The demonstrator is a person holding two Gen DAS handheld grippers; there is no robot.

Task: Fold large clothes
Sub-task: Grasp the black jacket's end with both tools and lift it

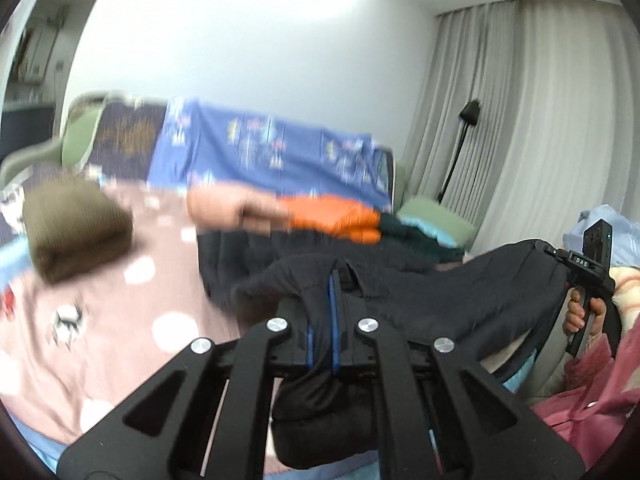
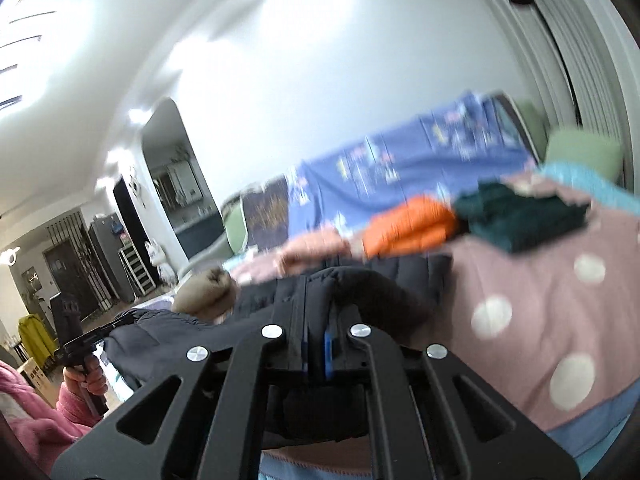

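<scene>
Dark jacket (image 1: 440,292): matt quilted cloth; hand-held gripper (image 1: 334,280): matt black plastic.

Dark quilted jacket (image 1: 420,296), bunched, lifted by one edge above the bed.

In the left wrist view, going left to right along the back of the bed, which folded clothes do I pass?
Olive-brown folded garment → peach-pink folded garment → orange folded garment → dark green folded garment. The dark jacket pinched in the left tool lies nearer, in front of them.

Jacket (image 1: 420,292) spread on bed (image 1: 132,332) btwn both grippers; folded clothes behind it; sofa further back.
</scene>
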